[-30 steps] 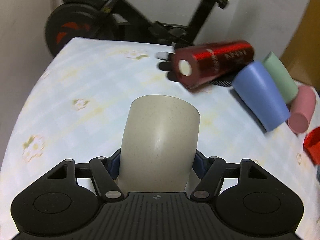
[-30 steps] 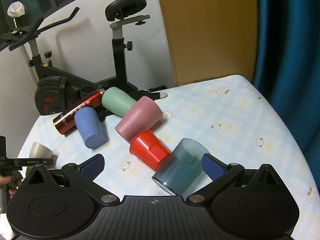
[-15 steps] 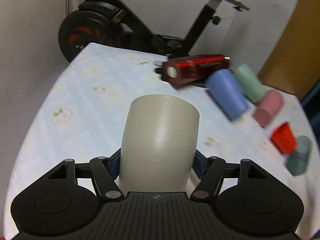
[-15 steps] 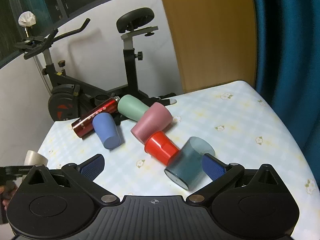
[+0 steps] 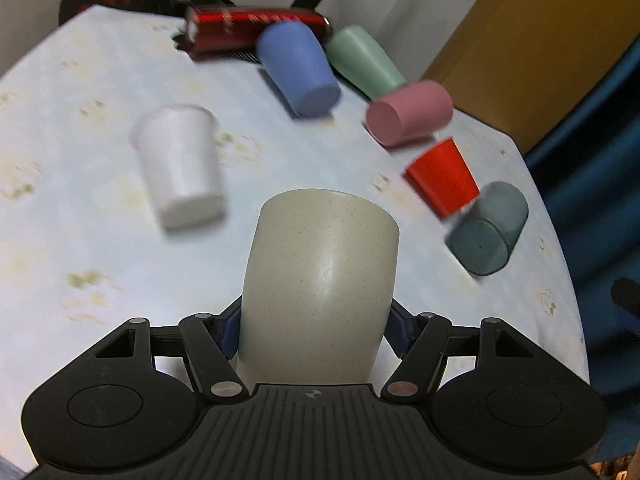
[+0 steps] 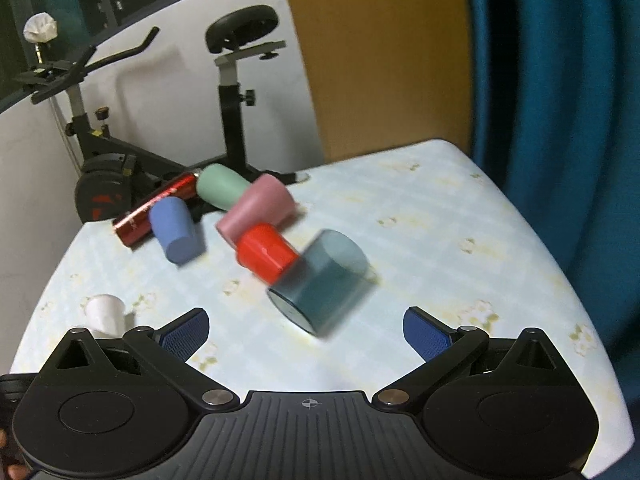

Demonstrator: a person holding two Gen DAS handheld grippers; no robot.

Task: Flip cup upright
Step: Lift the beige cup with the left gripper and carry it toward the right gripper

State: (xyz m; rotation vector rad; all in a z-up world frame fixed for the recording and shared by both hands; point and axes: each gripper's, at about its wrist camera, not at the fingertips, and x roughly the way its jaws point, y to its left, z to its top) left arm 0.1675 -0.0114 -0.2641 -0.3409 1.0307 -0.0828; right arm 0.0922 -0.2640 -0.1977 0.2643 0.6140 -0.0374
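Observation:
My left gripper (image 5: 314,330) is shut on a speckled beige cup (image 5: 320,280) and holds it above the table, its far end pointing away from the camera. My right gripper (image 6: 306,330) is open and empty above the table's near side. Just beyond it a translucent teal cup (image 6: 320,282) lies on its side; it also shows in the left wrist view (image 5: 486,228). A white cup (image 5: 178,166) stands on the table, wide end up; it also shows in the right wrist view (image 6: 105,314).
Lying on the floral tablecloth (image 6: 420,220) are a red cup (image 6: 266,252), a pink cup (image 6: 256,210), a green cup (image 6: 218,186), a blue cup (image 6: 174,228) and a dark red bottle (image 6: 154,210). An exercise bike (image 6: 224,80) stands behind the table. A blue curtain (image 6: 560,100) hangs at the right.
My left gripper has risen and swung right with the beige cup; the white cup has come into its view. My right gripper has pulled back from the teal cup.

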